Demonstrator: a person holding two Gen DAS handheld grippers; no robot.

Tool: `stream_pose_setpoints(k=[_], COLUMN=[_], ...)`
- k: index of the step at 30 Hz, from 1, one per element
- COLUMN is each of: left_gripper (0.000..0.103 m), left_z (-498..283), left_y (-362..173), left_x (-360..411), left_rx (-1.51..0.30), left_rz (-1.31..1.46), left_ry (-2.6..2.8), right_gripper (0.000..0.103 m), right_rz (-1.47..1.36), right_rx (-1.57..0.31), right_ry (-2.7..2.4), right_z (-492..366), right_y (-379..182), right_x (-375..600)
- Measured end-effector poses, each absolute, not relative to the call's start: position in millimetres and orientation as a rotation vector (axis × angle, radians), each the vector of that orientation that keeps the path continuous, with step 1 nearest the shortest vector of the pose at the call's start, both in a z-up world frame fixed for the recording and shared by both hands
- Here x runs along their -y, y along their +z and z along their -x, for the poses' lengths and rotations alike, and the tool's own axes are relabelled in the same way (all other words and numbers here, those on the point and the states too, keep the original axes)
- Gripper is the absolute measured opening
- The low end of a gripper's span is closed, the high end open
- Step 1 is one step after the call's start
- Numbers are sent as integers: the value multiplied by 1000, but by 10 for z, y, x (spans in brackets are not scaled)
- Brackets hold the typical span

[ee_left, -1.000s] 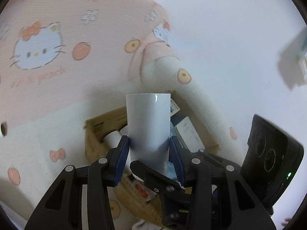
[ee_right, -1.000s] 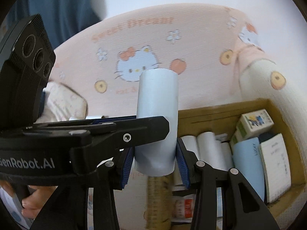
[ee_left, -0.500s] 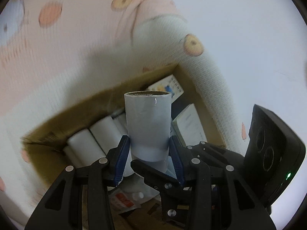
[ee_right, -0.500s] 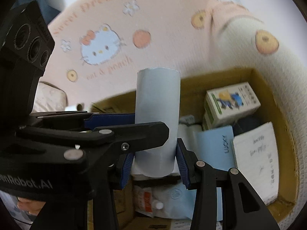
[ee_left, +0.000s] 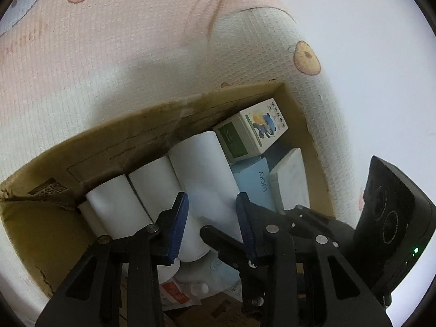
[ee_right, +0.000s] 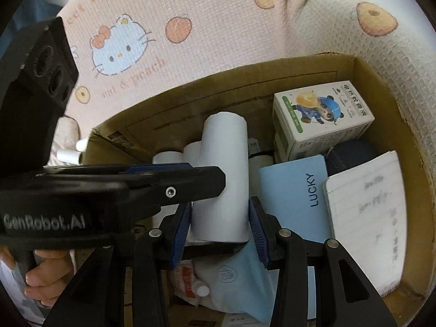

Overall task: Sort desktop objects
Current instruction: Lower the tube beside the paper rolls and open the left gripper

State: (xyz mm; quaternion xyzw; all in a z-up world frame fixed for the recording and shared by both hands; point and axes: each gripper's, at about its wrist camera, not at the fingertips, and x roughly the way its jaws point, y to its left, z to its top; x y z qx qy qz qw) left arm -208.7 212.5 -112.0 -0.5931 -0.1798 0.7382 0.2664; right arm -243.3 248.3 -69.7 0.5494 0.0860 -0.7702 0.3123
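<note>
Both grippers hold one white paper roll (ee_left: 203, 174) over an open cardboard box (ee_left: 152, 133). My left gripper (ee_left: 211, 218) is shut on the roll's near end, its blue pads on both sides. My right gripper (ee_right: 220, 224) is shut on the same roll (ee_right: 224, 169), which tilts down into the box (ee_right: 272, 76). The left gripper's black body (ee_right: 109, 188) crosses in front of the roll in the right wrist view. Two more white rolls (ee_left: 130, 199) lie side by side in the box to the left.
The box also holds a panda-print carton (ee_right: 321, 114), a blue LUCKY booklet (ee_right: 297, 201), a lined notepad (ee_right: 370, 218) and soft packets (ee_right: 226, 280). A pink Hello Kitty blanket (ee_right: 169, 27) lies behind the box. A white wall (ee_left: 368, 54) is at the right.
Both grippers have lowered and tipped the roll from upright above the box down into it, beside the other rolls. The box now fills both views.
</note>
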Motion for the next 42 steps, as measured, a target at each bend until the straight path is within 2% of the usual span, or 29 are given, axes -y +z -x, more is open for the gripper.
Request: stream_pose_setpoints(k=[3, 13, 16, 21, 29, 38, 42], left_gripper=[40, 39, 29, 27, 27, 27, 28], left_z=[2114, 2077, 2045, 1999, 2040, 1984, 1821], left_y=[-1160, -1172, -1165, -1130, -1160, -1111, -886], left_x=[-2160, -2152, -2213, -2291, -2203, -2063, -2075], left_rx=[479, 441, 367, 301, 384, 446, 367], left_rz=[1621, 1628, 1629, 1616, 1619, 1569, 1491], left_ry=[2001, 2042, 2088, 2111, 2091, 2146, 2219], right_gripper=[40, 39, 25, 25, 25, 26, 26], right_rz=[-1458, -1428, -1465, -1492, -1464, -1509, -1466], right_rx=[-254, -108, -153, -208, -390, -358, -345], right_ry=[-2036, -2033, -2040, -2037, -2057, -2074, -2114], right_z=[2457, 2558, 2534, 2606, 2531, 2546, 2365], right_y=[-719, -563, -591, -674, -708, -608, -324], right_x=[-2519, -2729, -2695, -2550, -2390, -2517, -2588])
